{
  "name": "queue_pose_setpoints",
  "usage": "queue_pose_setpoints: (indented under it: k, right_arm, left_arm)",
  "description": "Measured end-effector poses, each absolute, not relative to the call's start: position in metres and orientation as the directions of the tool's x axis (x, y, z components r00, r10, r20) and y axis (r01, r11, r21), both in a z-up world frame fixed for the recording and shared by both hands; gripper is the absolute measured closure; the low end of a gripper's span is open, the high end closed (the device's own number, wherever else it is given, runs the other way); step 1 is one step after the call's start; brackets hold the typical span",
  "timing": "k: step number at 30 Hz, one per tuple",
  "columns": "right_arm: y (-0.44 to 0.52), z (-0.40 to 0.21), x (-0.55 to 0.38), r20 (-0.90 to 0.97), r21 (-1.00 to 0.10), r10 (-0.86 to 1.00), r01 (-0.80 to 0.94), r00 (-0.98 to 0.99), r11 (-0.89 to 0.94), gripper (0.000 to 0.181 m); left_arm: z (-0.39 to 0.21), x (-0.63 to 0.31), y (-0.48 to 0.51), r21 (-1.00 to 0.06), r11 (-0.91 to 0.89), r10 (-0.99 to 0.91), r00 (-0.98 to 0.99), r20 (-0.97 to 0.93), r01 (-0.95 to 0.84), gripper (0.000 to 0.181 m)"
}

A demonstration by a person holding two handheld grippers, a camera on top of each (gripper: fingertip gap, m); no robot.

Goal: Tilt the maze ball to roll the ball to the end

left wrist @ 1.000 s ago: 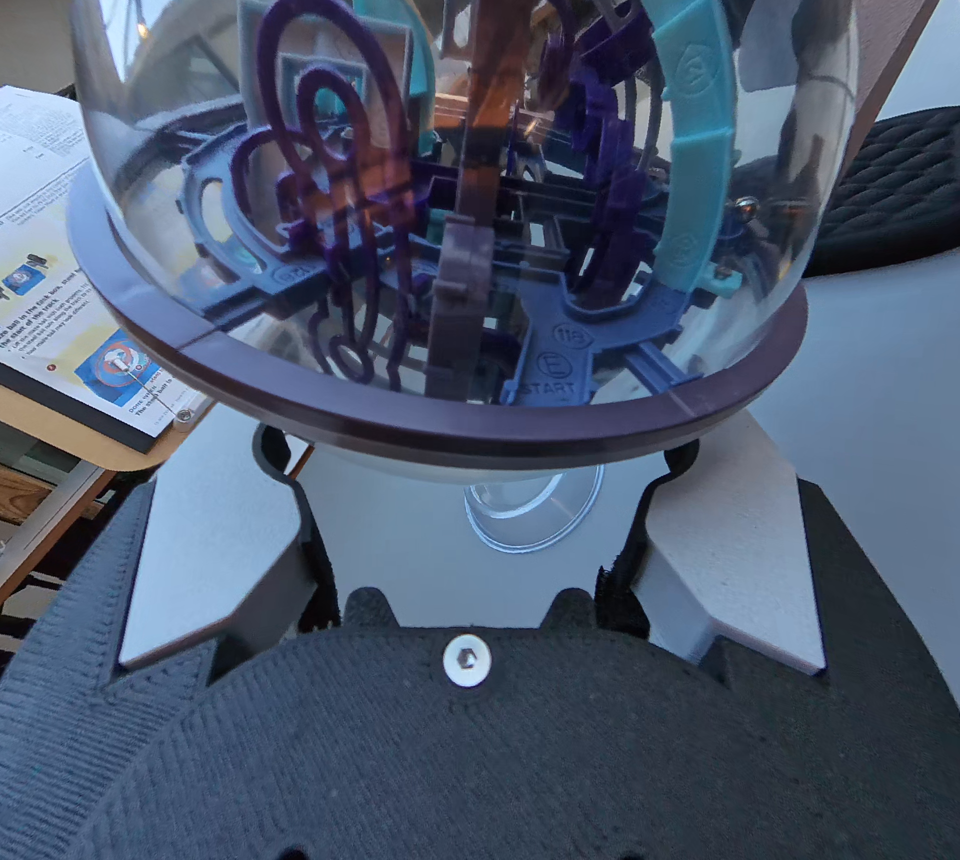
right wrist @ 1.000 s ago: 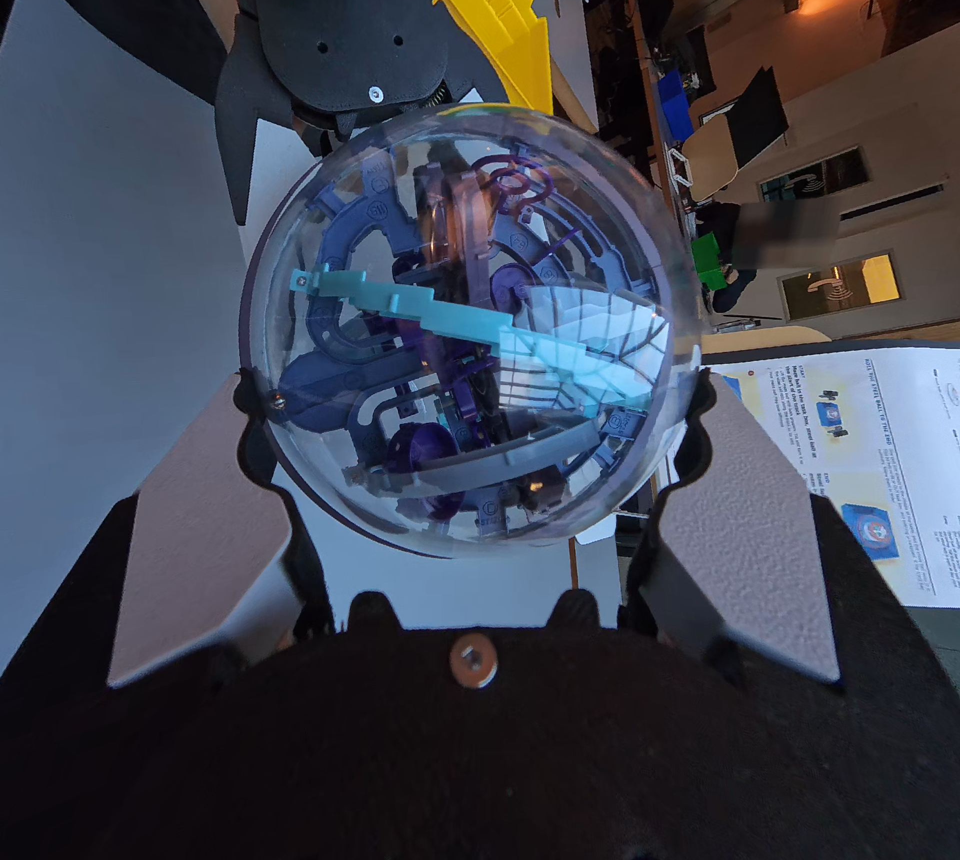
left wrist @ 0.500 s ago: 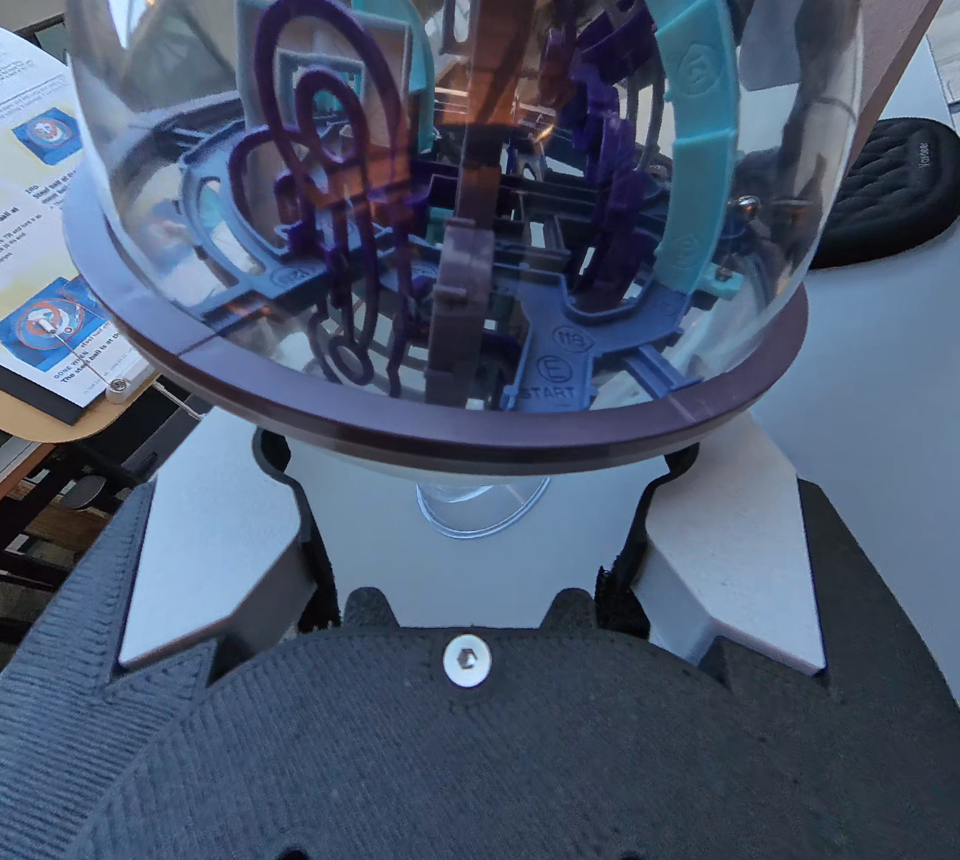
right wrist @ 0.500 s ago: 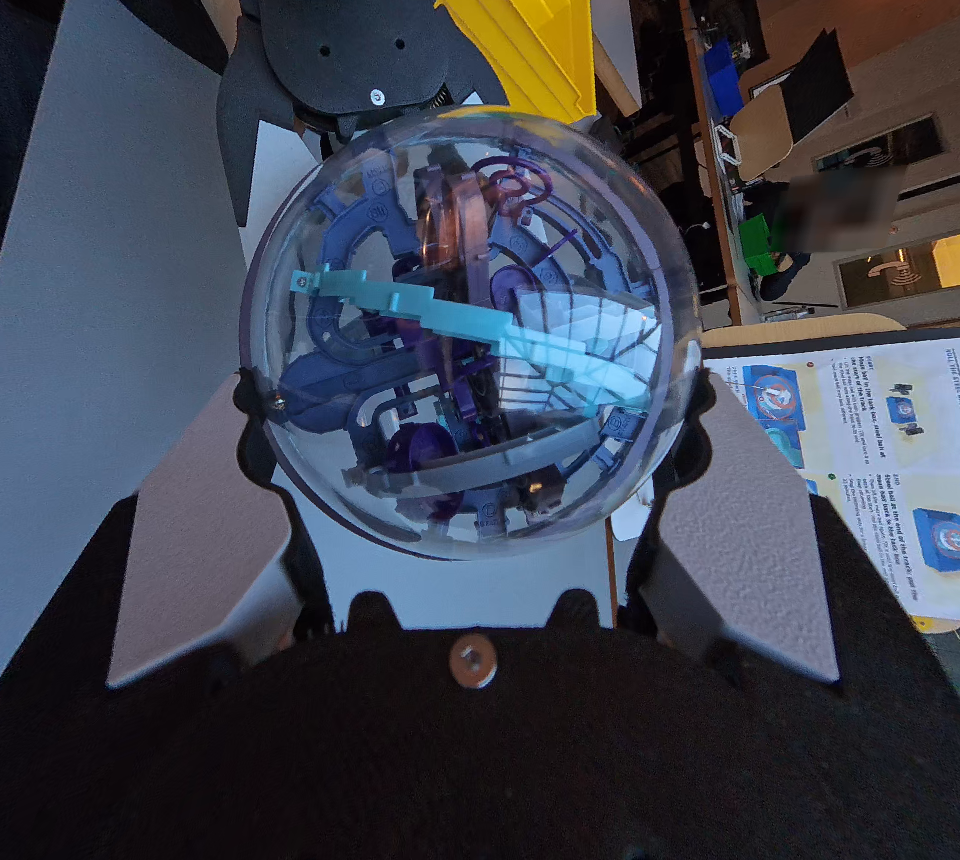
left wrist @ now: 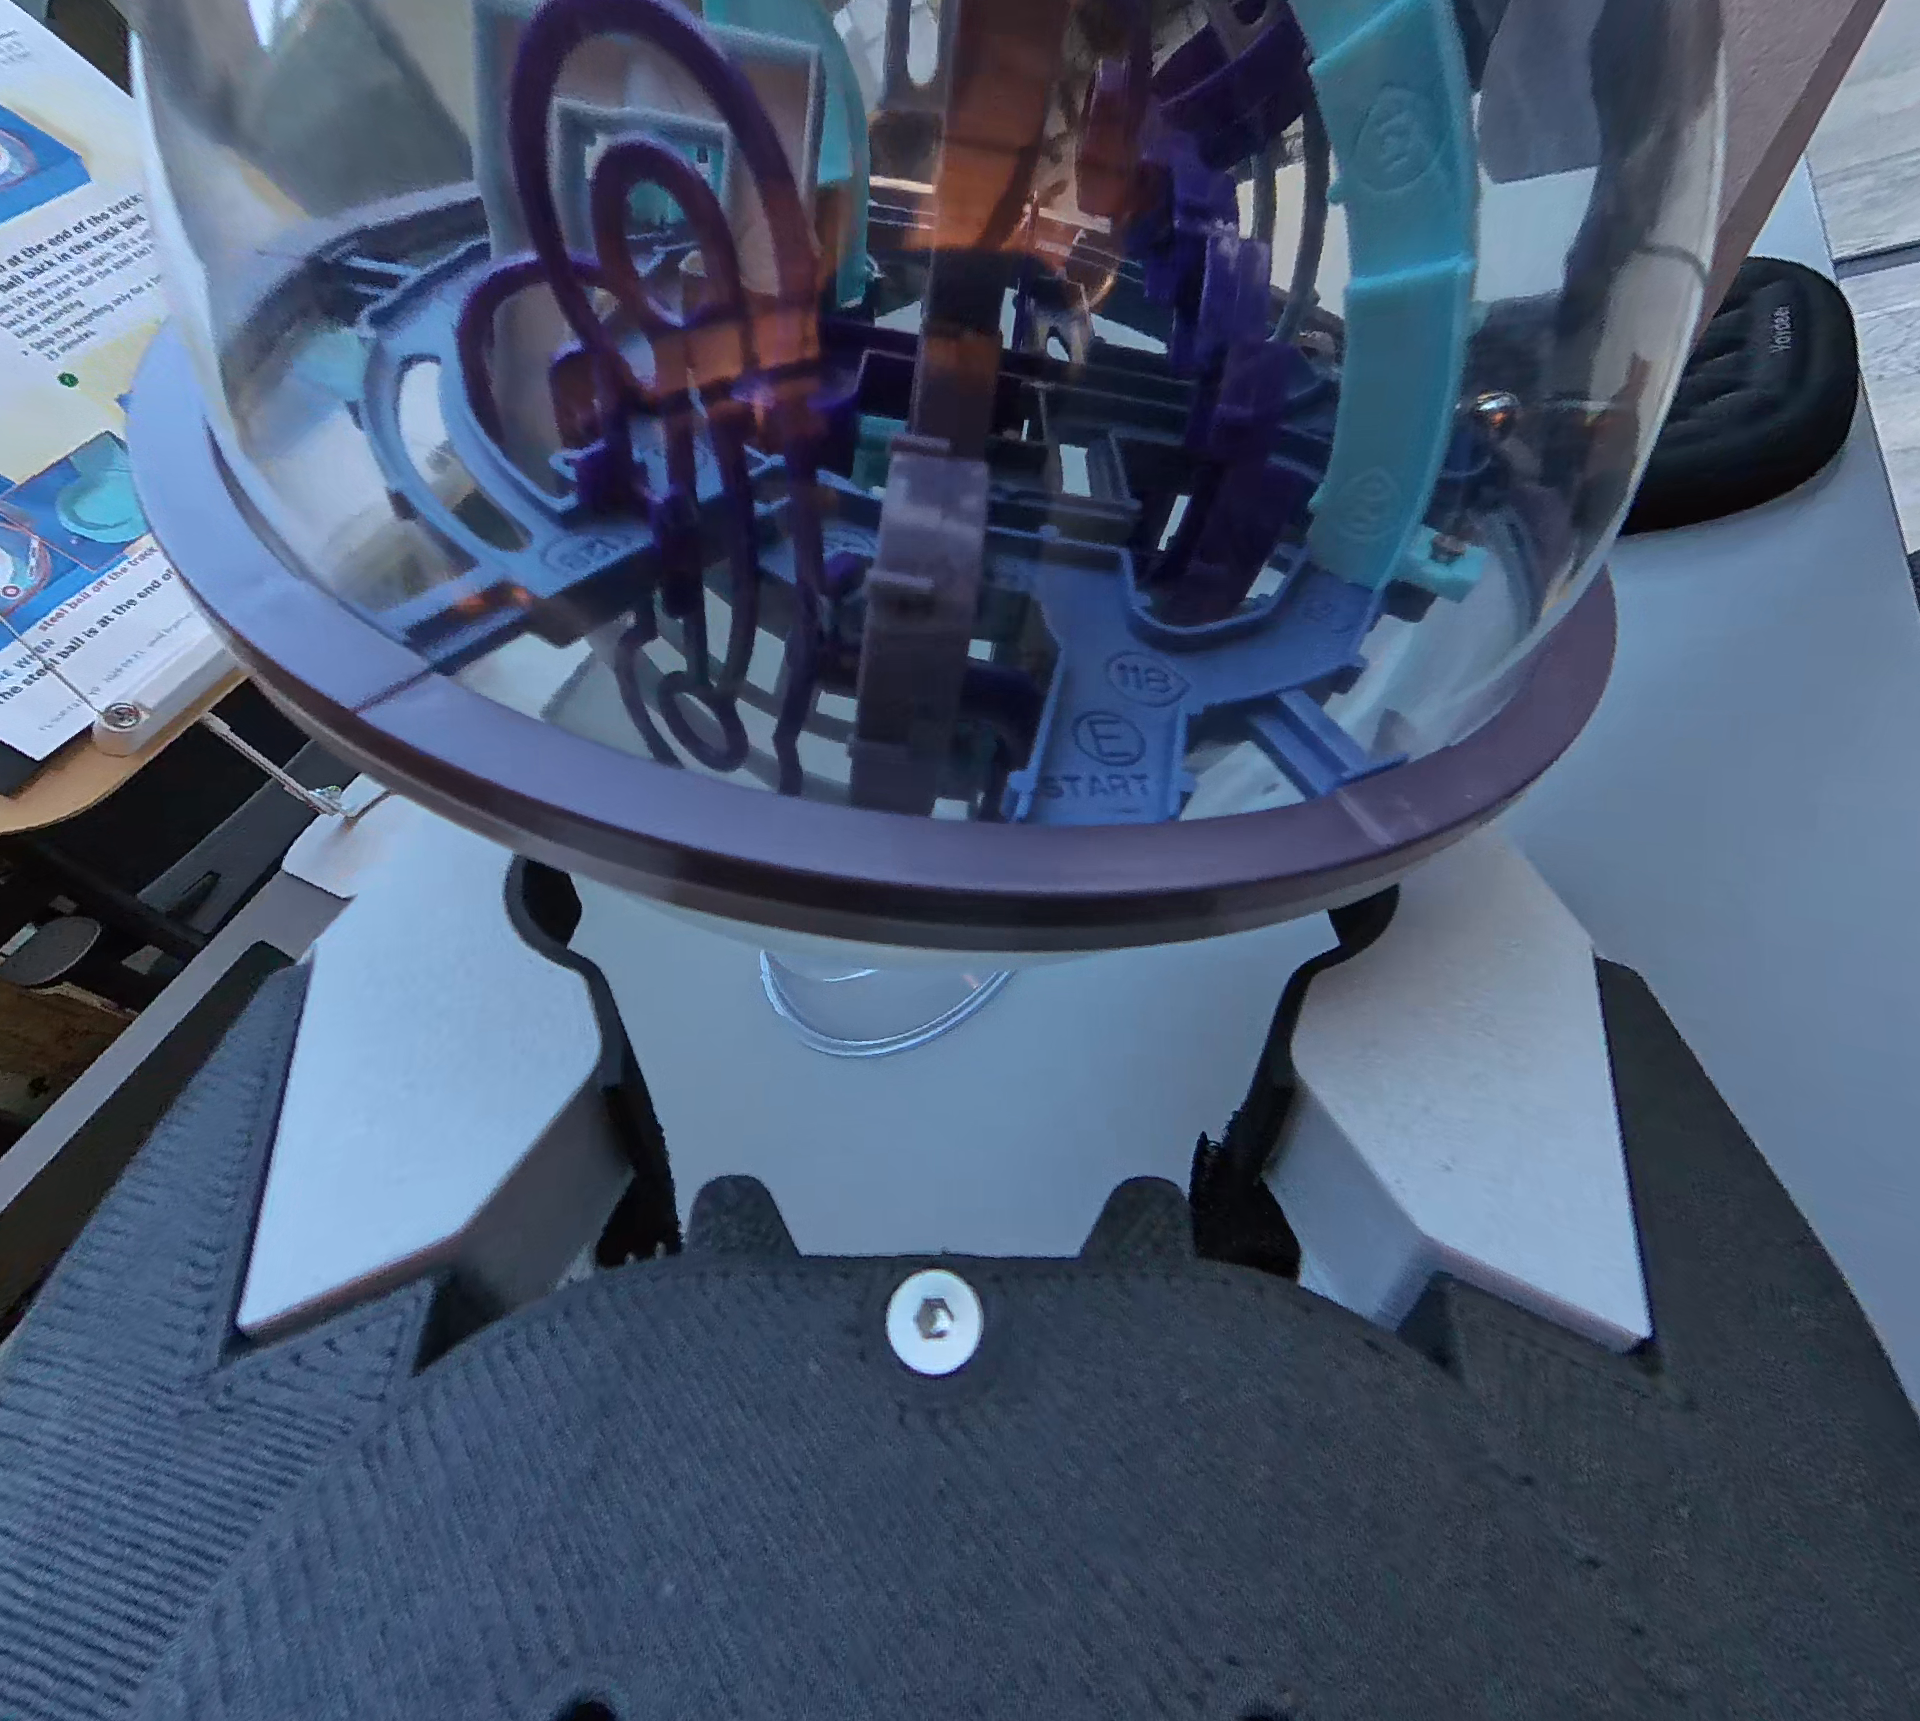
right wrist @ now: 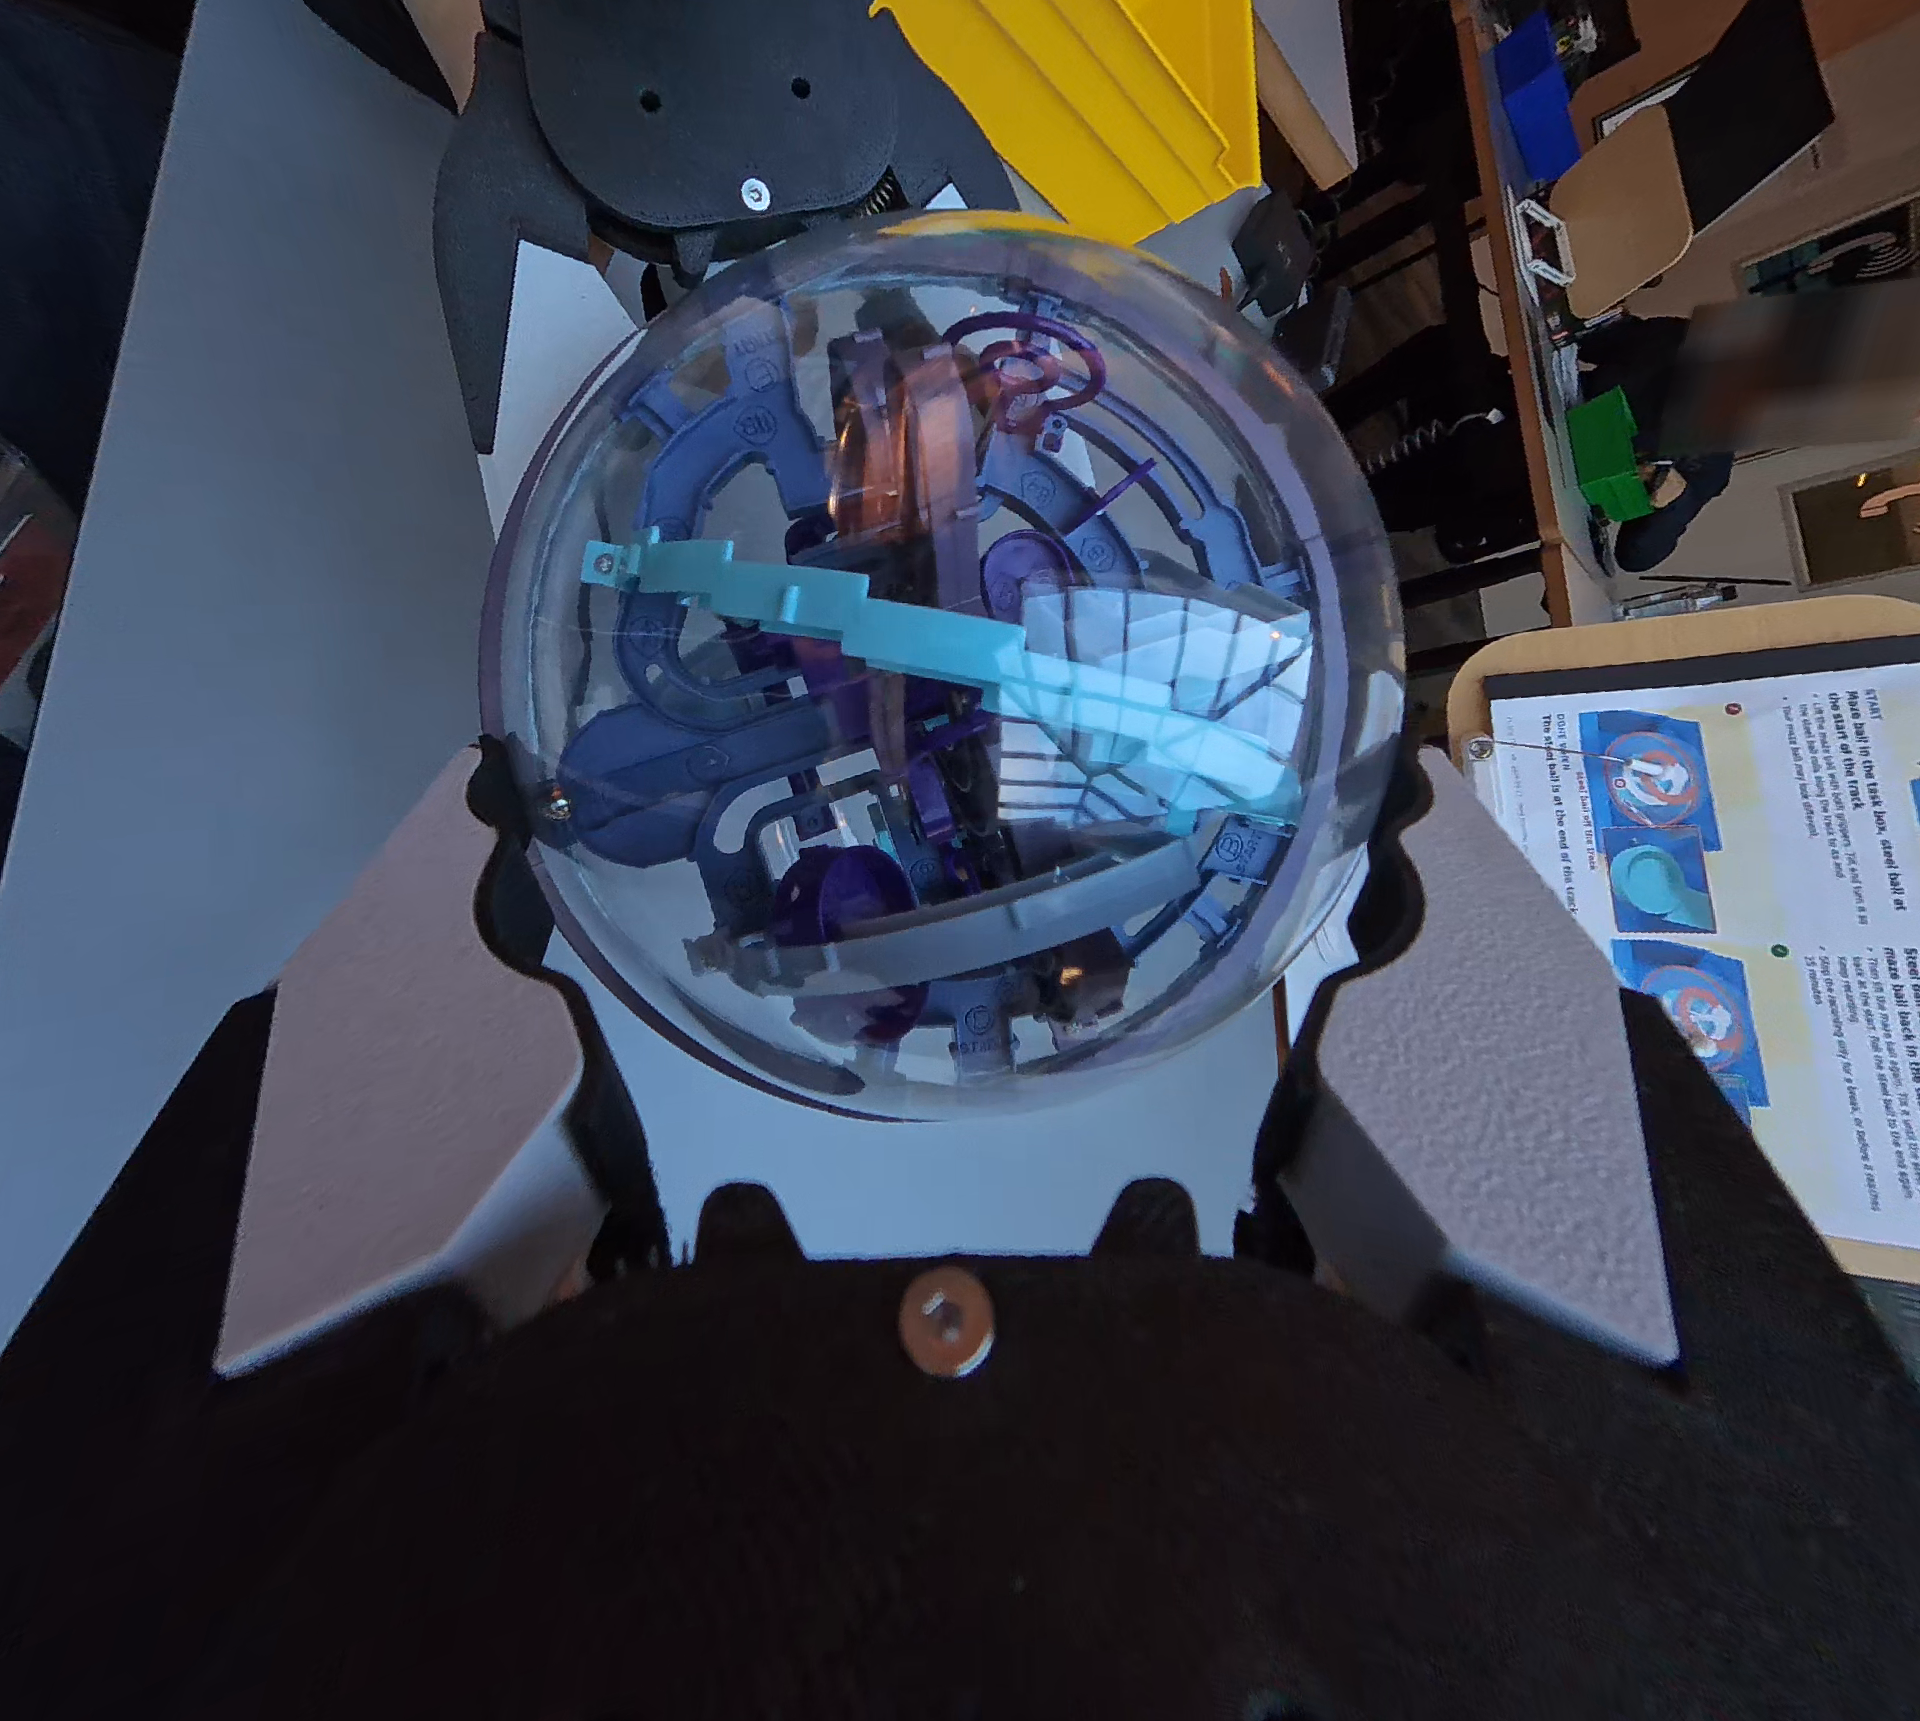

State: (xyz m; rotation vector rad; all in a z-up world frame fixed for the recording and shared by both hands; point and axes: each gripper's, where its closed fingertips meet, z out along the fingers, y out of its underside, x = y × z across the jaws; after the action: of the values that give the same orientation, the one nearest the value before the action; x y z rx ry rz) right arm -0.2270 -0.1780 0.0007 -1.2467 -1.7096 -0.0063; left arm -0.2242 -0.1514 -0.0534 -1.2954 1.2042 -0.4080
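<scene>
maze ball [right wrist: 940, 663] held between both grippers, over table [right wrist: 260, 528] | steel ball [left wrist: 1494, 406] seen inside, at right edge | instruction sheet [right wrist: 1714, 923] off to the right

Left wrist view: camera behind the left gripper [left wrist: 951, 923], looking forward along its fingers [left wrist: 436, 1131] and slightly upward, very near the maze ball [left wrist: 873, 383], which overfills the upper frame. Right wrist view: camera behind the right gripper [right wrist: 940, 850], facing steeply down onto the white surface [right wrist: 260, 528] from the opposite side (the left gripper [right wrist: 691, 102] appears beyond). Shared: maze ball [right wrist: 940, 663], surface, instruction sheet [right wrist: 1766, 923].
</scene>
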Motion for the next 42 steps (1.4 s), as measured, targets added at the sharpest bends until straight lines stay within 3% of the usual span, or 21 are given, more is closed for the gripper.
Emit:
queue_pose_setpoints:
  k: [42]
  right_arm:
    - [-0.181,-0.017,-0.222,0.514,-0.552,0.858,0.76,-0.013,0.343,0.024]
  left_arm:
    - [-0.074,-0.213,-0.167,-0.953,0.11,-0.894,0.39,-0.22,-0.283,0.034]
